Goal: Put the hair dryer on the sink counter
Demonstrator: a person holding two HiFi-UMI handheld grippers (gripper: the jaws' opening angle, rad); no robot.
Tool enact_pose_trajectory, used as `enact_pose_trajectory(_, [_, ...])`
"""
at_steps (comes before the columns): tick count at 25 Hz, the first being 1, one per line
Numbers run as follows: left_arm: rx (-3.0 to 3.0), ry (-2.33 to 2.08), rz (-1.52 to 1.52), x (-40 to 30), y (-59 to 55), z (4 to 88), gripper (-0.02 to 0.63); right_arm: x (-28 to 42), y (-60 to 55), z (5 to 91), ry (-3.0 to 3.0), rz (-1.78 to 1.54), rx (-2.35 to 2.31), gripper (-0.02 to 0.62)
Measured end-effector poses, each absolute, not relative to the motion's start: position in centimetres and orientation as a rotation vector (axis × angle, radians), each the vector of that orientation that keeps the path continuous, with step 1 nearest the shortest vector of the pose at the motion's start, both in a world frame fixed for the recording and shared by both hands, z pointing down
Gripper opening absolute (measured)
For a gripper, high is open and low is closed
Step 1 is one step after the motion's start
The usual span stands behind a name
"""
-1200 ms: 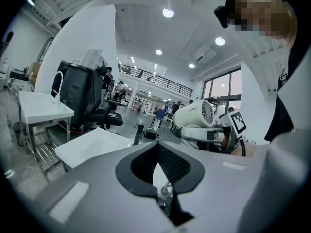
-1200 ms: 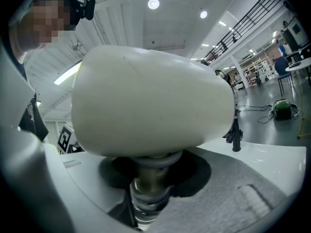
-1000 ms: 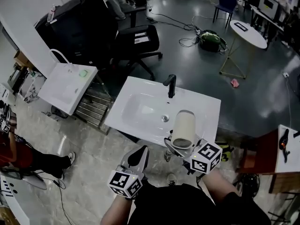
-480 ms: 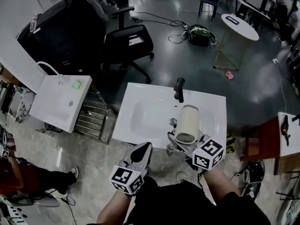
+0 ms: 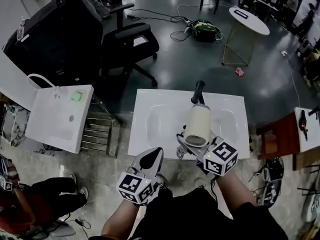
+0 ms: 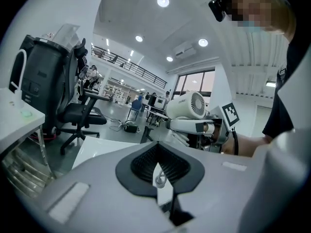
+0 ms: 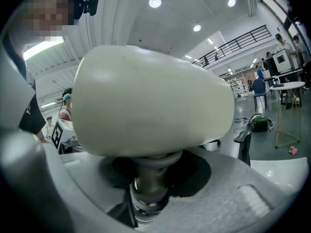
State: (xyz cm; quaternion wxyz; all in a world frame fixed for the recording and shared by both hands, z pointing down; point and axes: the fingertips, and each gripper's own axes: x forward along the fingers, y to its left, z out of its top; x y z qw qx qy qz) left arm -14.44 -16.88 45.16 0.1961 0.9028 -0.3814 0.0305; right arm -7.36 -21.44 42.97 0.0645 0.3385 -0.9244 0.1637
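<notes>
My right gripper is shut on the handle of the cream hair dryer and holds it above the right part of the white sink counter, just short of the black faucet. In the right gripper view the dryer's barrel fills the frame, with its handle clamped between the jaws. My left gripper hangs shut at the counter's front edge, left of the dryer. A small white loop shows at its seam; I cannot tell whether it is pinched. The left gripper view shows the dryer to the right.
A second white basin unit stands at the left with a metal rack beside it. A black office chair is behind the counter. A round white table stands far right. A wooden table is at the right.
Both grippers and the dryer have moved forward over the counter; the dryer is now nearer the faucet. The counter now lies squarely in front of me.
</notes>
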Motion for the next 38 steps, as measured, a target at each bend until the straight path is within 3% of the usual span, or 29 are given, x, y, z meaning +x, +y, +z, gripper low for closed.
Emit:
enact_pose_trajectory(19, [2.578, -0.926, 0.114, -18.6, -19.6, 46.1, 0.003, -12.6, -27.3, 46.5, -2.539, 0.342, 1.02, 0.158])
enact_pose_trajectory(38, [2.577, -0.952, 0.131, -17.4, -21.0, 46.7, 0.003, -14.1, -33.9, 54.1, -2.189, 0.066, 0.712, 0.158])
